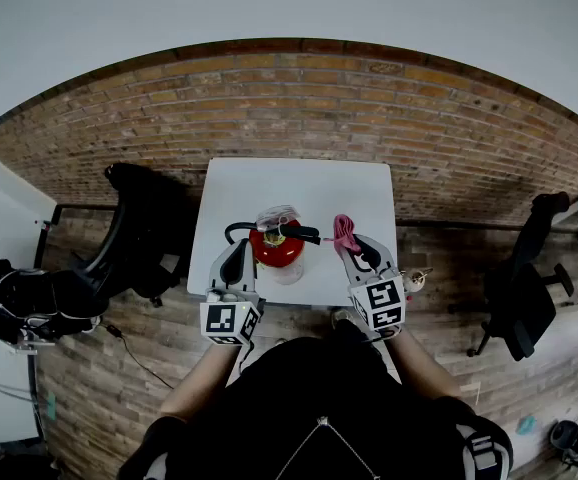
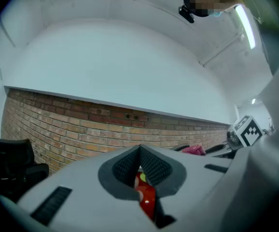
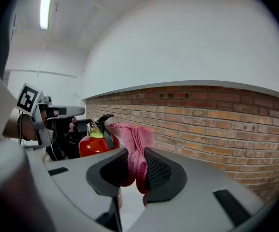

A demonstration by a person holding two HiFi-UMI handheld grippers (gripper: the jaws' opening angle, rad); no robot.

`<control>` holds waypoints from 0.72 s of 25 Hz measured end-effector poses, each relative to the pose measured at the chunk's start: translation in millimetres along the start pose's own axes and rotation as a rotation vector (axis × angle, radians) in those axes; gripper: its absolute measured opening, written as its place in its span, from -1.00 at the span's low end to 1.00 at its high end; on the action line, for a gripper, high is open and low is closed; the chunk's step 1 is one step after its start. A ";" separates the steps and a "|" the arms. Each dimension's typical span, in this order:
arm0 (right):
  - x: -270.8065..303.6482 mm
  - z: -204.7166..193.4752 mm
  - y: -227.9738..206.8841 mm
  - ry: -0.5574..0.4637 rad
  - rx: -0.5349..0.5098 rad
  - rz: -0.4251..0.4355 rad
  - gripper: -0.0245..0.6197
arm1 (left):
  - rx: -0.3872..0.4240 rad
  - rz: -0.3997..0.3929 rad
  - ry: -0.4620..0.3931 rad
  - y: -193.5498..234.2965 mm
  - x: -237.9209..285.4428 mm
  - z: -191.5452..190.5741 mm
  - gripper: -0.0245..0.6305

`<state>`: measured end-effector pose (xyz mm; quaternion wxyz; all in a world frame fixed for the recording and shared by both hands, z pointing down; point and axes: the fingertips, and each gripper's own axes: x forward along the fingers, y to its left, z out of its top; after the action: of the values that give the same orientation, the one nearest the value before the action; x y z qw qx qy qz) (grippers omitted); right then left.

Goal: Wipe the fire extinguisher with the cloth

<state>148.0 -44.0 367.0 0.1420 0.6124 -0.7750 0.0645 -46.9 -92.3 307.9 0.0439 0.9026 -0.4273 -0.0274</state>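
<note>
A red fire extinguisher with a black handle and hose stands upright near the front of the white table. My right gripper is just right of it, shut on a pink cloth that sticks up out of the jaws. In the right gripper view the cloth is pinched between the pads, with the extinguisher to its left and a little apart. My left gripper sits close against the extinguisher's left side. Its jaws meet at the tips, and the red body shows through the gap beneath them.
A black office chair stands left of the table and another at the right. The floor is brick-patterned. A small pale object lies by the table's front right corner. Clear plastic wrap lies on top of the extinguisher.
</note>
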 end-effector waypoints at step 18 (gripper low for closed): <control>102.0 -45.2 -82.0 0.094 -0.046 0.393 -0.62 | -0.006 0.450 0.018 -25.5 13.3 -13.7 -0.84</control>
<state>212.3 -146.5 434.5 0.1763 0.4421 -0.8735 0.1018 -17.7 -85.7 318.7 0.0552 0.7845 -0.6176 -0.0101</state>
